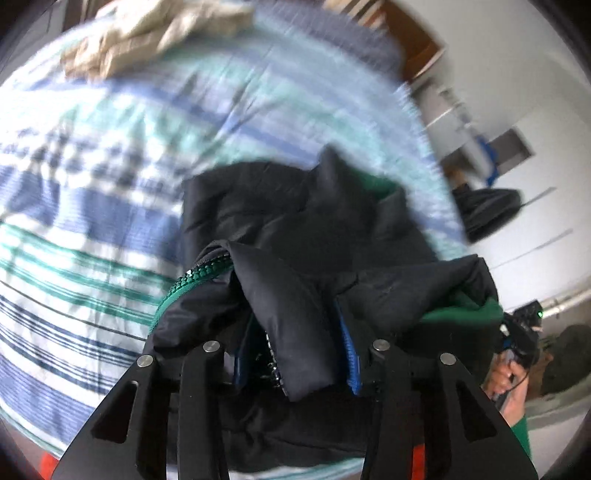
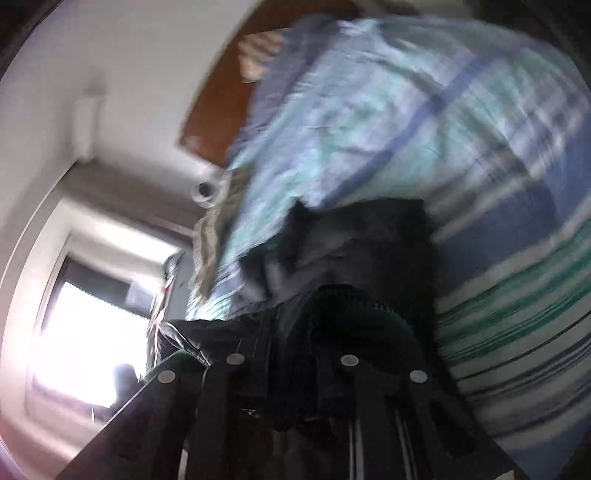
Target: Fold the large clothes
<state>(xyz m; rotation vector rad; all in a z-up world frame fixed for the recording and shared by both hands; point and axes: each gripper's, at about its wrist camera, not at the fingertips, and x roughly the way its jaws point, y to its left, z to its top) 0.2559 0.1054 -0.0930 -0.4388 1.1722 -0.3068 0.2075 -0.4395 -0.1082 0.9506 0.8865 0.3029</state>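
Gripping bunched black jacket (image 1: 295,236) near zip: left gripper (image 1: 295,354) clamped on padded fold, right gripper (image 2: 291,373) closed on dark cloth, blurred; jacket hangs from both over striped bedcover (image 1: 92,206); beige garment (image 1: 147,33) lies beyond; step judged: carrying jacket to spread flat; next: lay out, align 2 front edges

The black jacket (image 1: 295,236) bunches ahead, beige clothes (image 1: 147,33) lie beyond, striped bedding (image 1: 92,206) between is bare.
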